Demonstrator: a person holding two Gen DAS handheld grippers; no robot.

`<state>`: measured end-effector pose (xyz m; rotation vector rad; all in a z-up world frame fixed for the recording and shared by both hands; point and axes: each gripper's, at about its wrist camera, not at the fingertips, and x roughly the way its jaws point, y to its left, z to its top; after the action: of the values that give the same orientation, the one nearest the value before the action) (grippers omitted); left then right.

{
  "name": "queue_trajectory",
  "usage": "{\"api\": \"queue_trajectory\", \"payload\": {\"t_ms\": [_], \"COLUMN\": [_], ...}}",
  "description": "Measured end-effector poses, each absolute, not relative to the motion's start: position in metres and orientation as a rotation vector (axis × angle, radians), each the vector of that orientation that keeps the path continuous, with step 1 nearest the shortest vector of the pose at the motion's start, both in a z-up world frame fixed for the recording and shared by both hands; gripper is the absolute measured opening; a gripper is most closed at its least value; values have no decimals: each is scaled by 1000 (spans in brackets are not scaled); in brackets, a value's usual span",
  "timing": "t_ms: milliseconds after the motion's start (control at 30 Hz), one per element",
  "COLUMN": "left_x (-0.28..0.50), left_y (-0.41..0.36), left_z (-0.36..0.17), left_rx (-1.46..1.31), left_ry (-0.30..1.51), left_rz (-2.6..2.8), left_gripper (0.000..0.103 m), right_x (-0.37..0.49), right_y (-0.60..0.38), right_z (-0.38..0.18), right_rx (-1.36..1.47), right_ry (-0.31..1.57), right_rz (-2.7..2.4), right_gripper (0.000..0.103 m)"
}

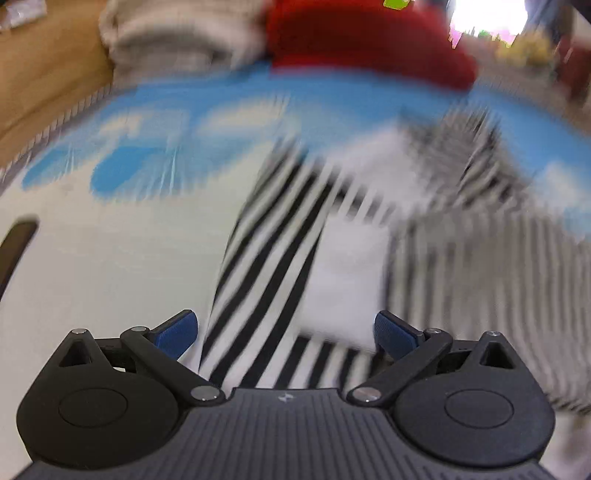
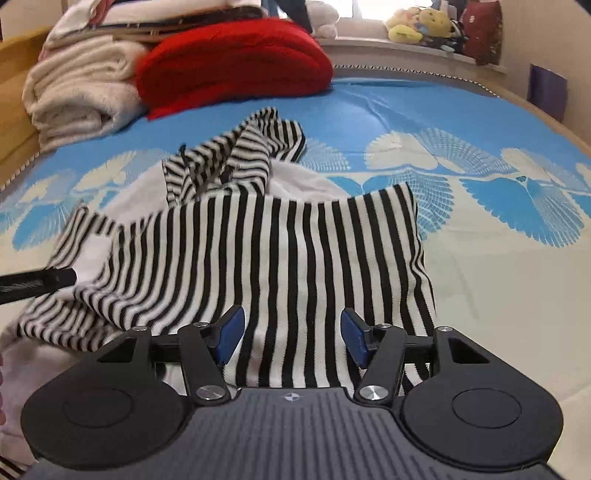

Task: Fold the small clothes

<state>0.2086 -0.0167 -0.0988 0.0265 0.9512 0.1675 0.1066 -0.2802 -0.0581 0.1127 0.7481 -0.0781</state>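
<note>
A black-and-white striped garment (image 2: 280, 258) with white parts lies crumpled on the bed. In the right wrist view my right gripper (image 2: 291, 338) is open just above its near striped edge, holding nothing. The left wrist view is blurred by motion. There my left gripper (image 1: 286, 334) is open over the garment (image 1: 280, 258), with a striped band and a white patch between its blue pads, holding nothing. The tip of the left gripper (image 2: 55, 278) shows as a dark bar at the left edge of the right wrist view, at the garment's left side.
The bed has a blue and cream patterned cover (image 2: 480, 206). A folded red blanket (image 2: 236, 62) and cream towels (image 2: 77, 92) are stacked at the far left. Plush toys (image 2: 421, 26) sit on the window sill. A wooden bed frame (image 1: 40, 85) runs along the left.
</note>
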Motion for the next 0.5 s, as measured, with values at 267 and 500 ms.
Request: {"api": "queue_trajectory", "payload": {"t_ms": [267, 500], "left_x": [198, 187], "left_y": [62, 149], "left_z": [-48, -23], "left_rx": [-334, -431], "left_ry": [917, 836], "left_rz": [126, 250], "left_gripper": [102, 102], "right_x": [119, 165], "right_y": [-304, -350], "right_z": [-68, 18], "right_rx": [234, 492], "right_ry": [878, 609], "right_rz": [-88, -71], "right_gripper": [65, 66]}}
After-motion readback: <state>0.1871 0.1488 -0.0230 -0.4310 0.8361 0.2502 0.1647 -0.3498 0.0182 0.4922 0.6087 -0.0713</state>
